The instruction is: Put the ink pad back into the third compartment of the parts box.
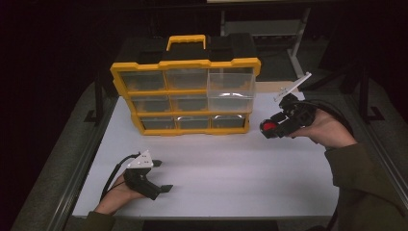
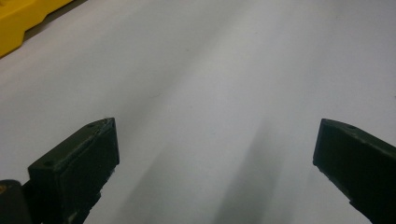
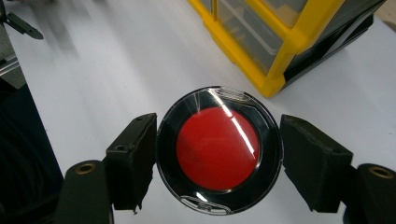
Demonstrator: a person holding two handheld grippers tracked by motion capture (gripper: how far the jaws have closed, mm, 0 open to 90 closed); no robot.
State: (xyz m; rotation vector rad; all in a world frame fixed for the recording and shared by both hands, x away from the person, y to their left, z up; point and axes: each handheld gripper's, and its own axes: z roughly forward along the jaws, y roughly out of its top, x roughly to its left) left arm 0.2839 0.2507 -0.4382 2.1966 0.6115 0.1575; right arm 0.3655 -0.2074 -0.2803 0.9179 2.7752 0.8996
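Red-centred round disc (image 3: 218,150), glossy, black-rimmed and clear-cased, sat between the right tongs (image 3: 218,154), pinched at its rim and held above the desk (image 1: 231,163) at right, just off the near right corner of the yellow organiser (image 1: 185,94). That edge grip probably kept the face clear. Organiser: hard plastic, upright, clear drawers in three rows, handle on top. Left tongs (image 1: 164,175) rested low at near left, spread wide, nothing between them, seemingly waiting. Desk surface smooth, matte white.
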